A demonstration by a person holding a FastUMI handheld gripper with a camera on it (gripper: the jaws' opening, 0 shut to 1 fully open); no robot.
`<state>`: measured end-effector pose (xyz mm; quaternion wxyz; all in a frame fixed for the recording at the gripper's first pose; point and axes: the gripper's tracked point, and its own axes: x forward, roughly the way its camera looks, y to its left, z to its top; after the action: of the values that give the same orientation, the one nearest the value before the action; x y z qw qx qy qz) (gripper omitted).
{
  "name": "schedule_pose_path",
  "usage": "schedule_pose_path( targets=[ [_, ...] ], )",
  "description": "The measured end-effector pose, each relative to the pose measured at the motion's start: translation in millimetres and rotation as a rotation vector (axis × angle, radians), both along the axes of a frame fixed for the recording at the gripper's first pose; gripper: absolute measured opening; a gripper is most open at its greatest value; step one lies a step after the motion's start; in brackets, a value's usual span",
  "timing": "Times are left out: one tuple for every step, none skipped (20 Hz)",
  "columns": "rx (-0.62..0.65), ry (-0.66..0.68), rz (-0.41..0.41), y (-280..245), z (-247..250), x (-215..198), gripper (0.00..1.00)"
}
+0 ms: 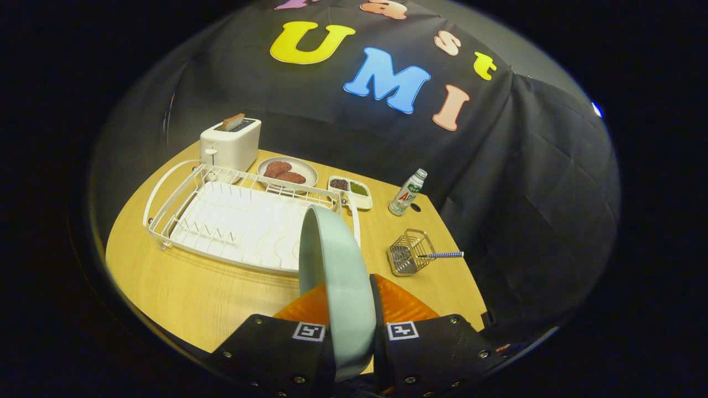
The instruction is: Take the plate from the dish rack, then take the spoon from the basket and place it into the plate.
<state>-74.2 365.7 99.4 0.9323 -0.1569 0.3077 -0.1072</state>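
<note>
Between the two fingers of the gripper (349,331), seen from the gripper view, a pale green plate (337,276) stands on edge, its rim pinched from both sides so that it rises upright ahead of the fingers. Held this way, edge-on, it looks as though it has been drawn out of the slots of the white dish rack (238,221), which sits just beyond it on the wooden table (182,293) with no dishes left in it. To the right of the rack, a small wire basket (408,253) lies near the table's edge, and the spoon (442,255) pokes out of it, its striped handle pointing right. That handle seems easy to reach once the plate is laid flat. Farther back stand a toaster (231,145), a dish of meat (287,171), a divided tray (350,190) and a bottle (408,192).
</note>
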Motion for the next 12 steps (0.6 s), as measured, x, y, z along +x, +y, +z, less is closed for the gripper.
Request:
schedule_pose_path(
  targets=[
    [0.016,0.008,0.0,-1.6,-6.9,-5.5,0.26],
    [0.033,0.017,0.003,-2.4,-14.6,-9.9,0.26],
    [0.049,0.028,0.006,-2.7,-22.0,-13.5,0.26],
    [0.064,0.041,0.009,-3.4,-30.4,-16.9,0.26],
    [0.078,0.053,0.011,-4.1,-37.6,-20.2,0.26],
    [0.092,0.065,0.013,-4.2,-45.9,-22.8,0.26],
    [0.109,0.076,0.016,-3.7,-52.9,-24.9,0.26],
    [0.13,0.09,0.02,-2.8,-60.7,-27.1,0.26],
    [0.151,0.101,0.022,-1.6,-65.6,-29.1,0.26],
    [0.173,0.107,0.021,-1.4,-70.0,-30.6,0.26],
    [0.197,0.111,0.022,-0.6,-72.9,-31.6,0.26],
    [0.249,0.099,0.027,3.8,-74.2,-30.5,0.26]
  ],
)
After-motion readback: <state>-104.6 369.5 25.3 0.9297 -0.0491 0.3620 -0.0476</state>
